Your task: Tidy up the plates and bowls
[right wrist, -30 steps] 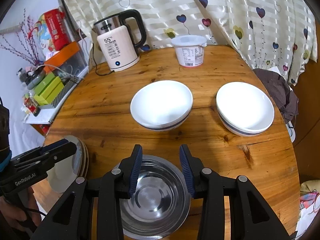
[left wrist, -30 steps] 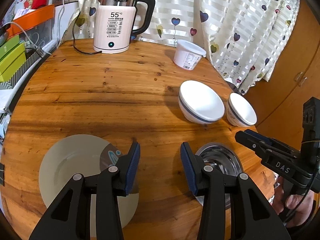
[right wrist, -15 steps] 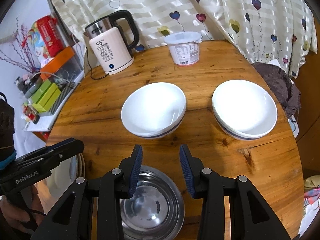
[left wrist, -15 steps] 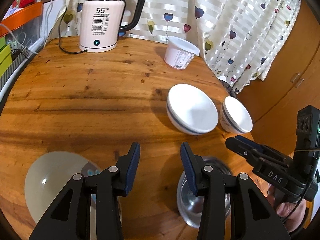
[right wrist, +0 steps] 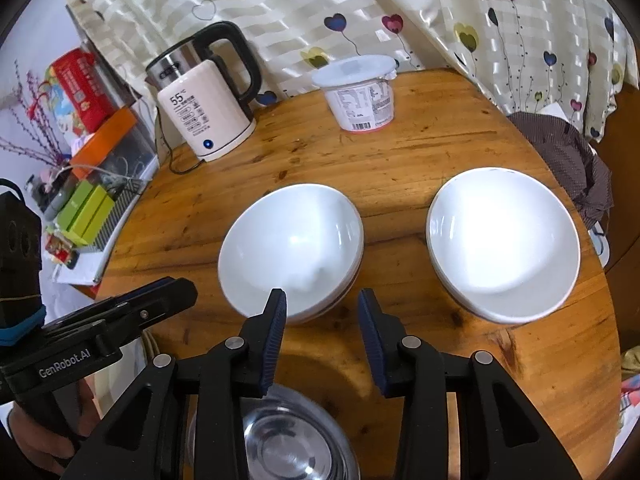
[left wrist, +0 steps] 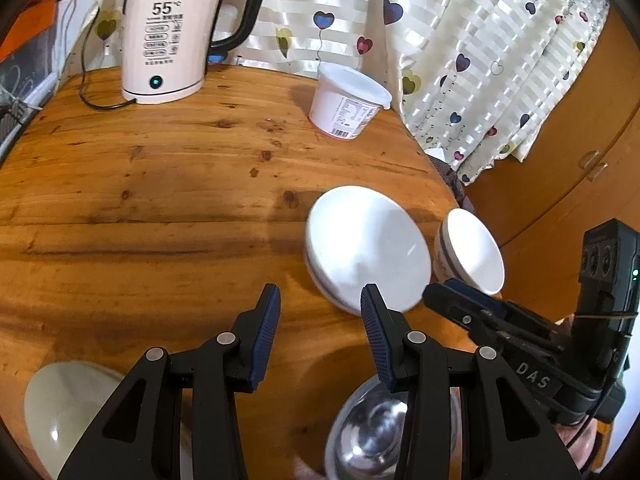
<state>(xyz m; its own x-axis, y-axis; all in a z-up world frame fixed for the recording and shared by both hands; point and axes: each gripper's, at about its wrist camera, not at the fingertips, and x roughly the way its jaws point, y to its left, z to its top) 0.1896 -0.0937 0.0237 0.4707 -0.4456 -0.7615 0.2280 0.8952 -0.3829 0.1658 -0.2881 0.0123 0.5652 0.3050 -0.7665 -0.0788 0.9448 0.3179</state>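
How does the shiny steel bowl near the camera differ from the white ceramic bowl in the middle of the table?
The shiny steel bowl is reflective metal; the middle white ceramic bowl is matte white with a dark band beneath its rim. The steel bowl sits at the near table edge, partly hidden behind the right gripper; the white bowl lies farther in, fully visible. Both are round, upright and empty.

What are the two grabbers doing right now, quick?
Left gripper: open, holding nothing, over bare table.
Right gripper: open, holding nothing; its jaws have just been closing a little, with nothing between them.
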